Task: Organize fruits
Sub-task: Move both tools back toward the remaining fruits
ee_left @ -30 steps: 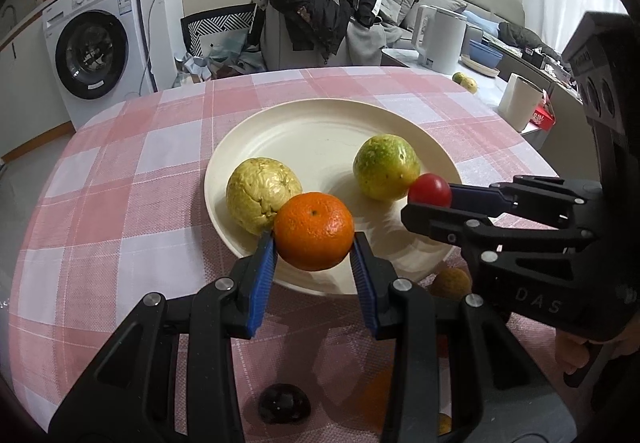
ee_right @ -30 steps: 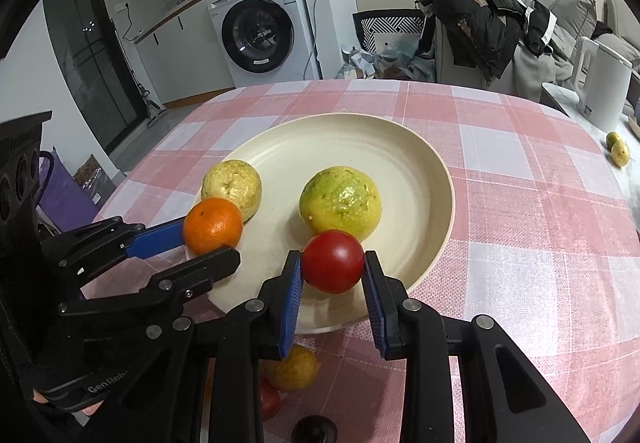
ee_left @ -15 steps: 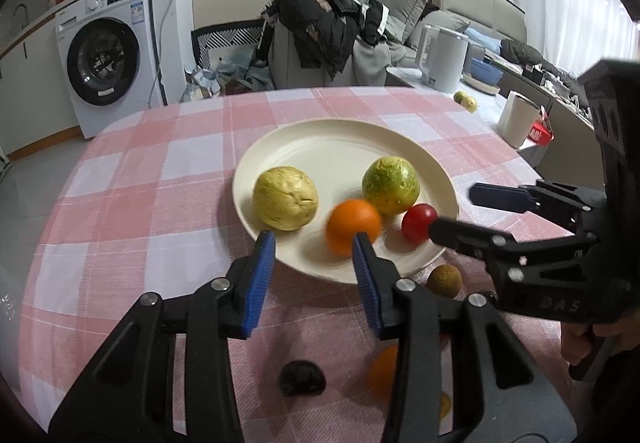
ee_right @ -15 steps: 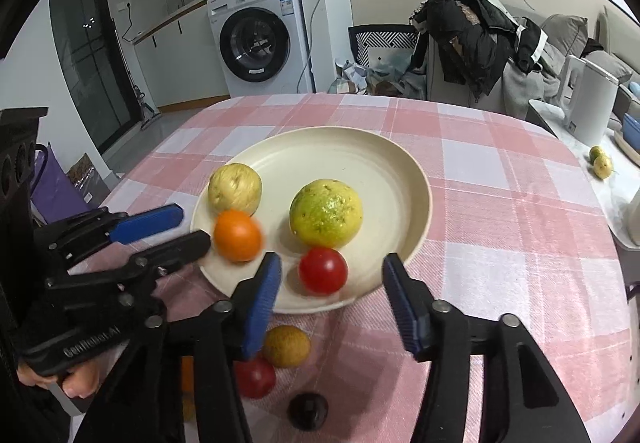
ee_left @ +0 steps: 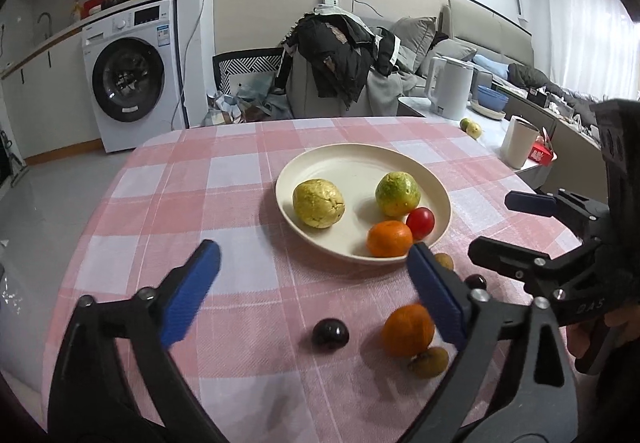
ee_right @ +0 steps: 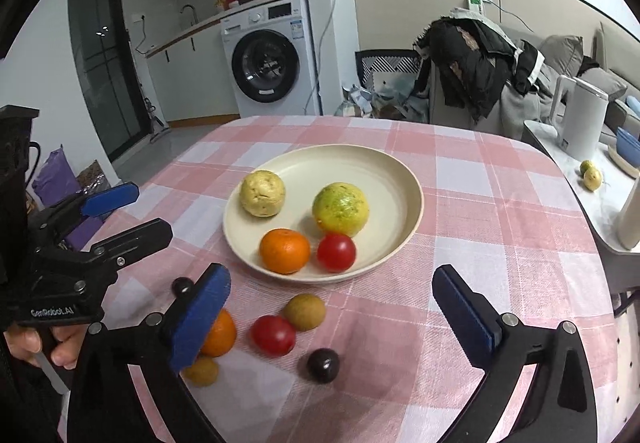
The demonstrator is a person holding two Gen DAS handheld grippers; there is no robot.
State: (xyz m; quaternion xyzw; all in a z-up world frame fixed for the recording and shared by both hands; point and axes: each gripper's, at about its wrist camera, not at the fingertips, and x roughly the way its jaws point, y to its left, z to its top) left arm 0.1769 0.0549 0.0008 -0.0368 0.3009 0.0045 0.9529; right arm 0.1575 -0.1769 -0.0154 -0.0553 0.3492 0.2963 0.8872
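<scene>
Four fruits lie on the plate; both grippers have just spread wide, nothing between their jaws.

Left gripper and right gripper hang near the plate's front rim; two oranges: one plated, one half hidden behind a right pad; two tomatoes: one plated, one on the cloth; two dark plums, the far one partly hidden.

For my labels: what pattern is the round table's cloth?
Pink-and-white checked tablecloth; clearest in the right wrist view.
</scene>
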